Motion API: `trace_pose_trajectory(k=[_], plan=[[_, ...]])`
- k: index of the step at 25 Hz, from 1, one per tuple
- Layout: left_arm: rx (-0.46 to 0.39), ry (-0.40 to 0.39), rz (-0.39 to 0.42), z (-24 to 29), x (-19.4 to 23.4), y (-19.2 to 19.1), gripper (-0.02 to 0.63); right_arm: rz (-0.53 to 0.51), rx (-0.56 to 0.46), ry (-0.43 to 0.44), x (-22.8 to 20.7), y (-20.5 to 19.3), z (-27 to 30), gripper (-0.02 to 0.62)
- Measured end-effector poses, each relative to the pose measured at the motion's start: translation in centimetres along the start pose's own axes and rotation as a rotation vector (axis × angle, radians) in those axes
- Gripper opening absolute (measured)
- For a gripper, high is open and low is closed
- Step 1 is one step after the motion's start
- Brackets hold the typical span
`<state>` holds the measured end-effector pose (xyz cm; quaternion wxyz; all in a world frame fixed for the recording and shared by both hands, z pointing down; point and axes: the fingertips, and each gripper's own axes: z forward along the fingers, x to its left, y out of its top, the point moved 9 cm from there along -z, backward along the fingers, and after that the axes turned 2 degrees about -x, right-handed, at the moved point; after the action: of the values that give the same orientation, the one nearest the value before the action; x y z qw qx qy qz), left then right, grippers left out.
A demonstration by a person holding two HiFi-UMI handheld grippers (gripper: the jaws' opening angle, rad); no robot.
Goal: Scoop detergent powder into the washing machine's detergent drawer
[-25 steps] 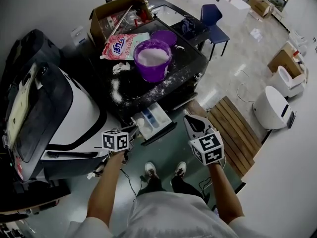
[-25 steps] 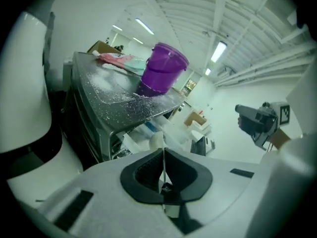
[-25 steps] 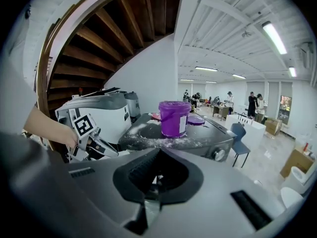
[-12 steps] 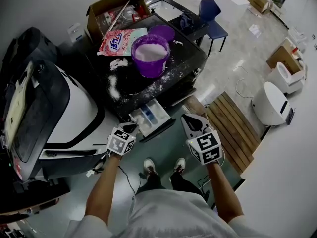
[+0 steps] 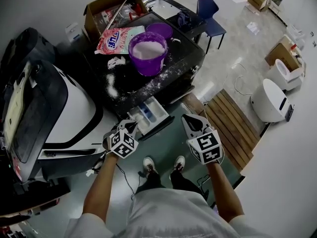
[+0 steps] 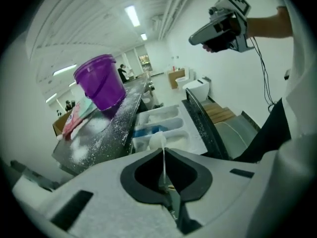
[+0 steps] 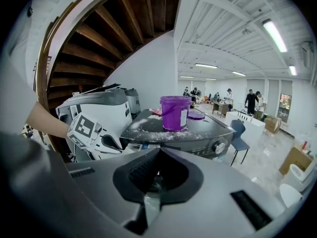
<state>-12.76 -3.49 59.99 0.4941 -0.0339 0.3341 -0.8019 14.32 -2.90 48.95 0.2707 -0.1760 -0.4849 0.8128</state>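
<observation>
Left gripper (image 5: 130,129), lower centre: jaws clamped on a thin white scoop (image 6: 157,143), bowl at the near end of the open drawer (image 5: 151,114). Right gripper (image 5: 191,120), right of the drawer: jaws together, empty. Purple bucket (image 5: 147,53) of powder on the washer (image 5: 184,59), upper centre. Pink bag (image 5: 116,37): print unreadable.

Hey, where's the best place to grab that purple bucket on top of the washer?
Pinch the rim of the purple bucket from above on its near side, one jaw inside, one outside. It stands upright and open, and its body looks too wide to span. Use the right gripper; the left gripper holds a scoop.
</observation>
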Motion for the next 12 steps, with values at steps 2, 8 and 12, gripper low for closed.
trace_pose_trajectory(k=[2, 8, 12], plan=[[-0.003, 0.02, 0.101, -0.1, -0.3, 0.2, 0.015, -0.001, 0.005, -0.005, 0.0, -0.1, -0.2, 0.005], [0.014, 0.091, 0.351, -0.3, -1.0, 0.2, 0.015, -0.001, 0.016, -0.007, 0.1, -0.7, -0.4, 0.005], [0.001, 0.167, 0.525, -0.7, -1.6, 0.6, 0.015, 0.001, 0.024, -0.007, 0.2, -1.0, -0.4, 0.005]])
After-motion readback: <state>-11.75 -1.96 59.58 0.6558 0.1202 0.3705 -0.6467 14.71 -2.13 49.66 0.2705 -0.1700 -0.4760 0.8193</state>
